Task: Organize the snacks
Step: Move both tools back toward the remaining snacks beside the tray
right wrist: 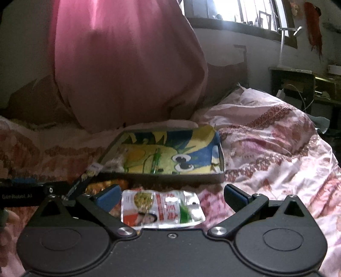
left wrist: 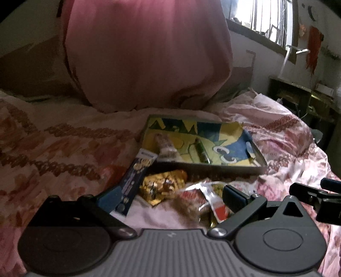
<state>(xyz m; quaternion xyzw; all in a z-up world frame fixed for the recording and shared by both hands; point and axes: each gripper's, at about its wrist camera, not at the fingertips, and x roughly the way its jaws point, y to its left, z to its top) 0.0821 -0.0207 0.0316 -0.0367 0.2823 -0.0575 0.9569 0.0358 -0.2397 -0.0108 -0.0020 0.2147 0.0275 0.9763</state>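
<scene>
Pink floral bedding [right wrist: 266, 144] covers the bed that serves as the work surface, with a barred window [left wrist: 268, 19] bright in the far wall. Nearest the right wrist camera lies a silvery foil snack pouch with red, white and green print [right wrist: 162, 207], flat on the bedding between the spread fingers of the right gripper [right wrist: 171, 197], whose jaws stand wide apart and hold nothing. In the left wrist view the same pouch [left wrist: 204, 198] lies crumpled just inside the right-hand finger of the left gripper [left wrist: 168, 199], which is likewise spread wide and grips nothing. Beside the pouch sits a crinkled gold-wrapped snack [left wrist: 162, 185], and left of that a long dark blue carton with yellow cartoon figures [left wrist: 134, 181] leans with its far end against the near rim of a shallow rectangular tray lined with a yellow and blue cartoon picture [left wrist: 245, 170]. Inside the tray lie a slim green tube-shaped packet [left wrist: 201, 150] near the middle and a clear-wrapped snack stick [left wrist: 165, 143] toward its left side. Behind the tray rises a large pink pillow [left wrist: 145, 55], propped upright. Far right, a dark shelf unit [left wrist: 298, 98] stands against the wall, its contents too blurred to tell.
</scene>
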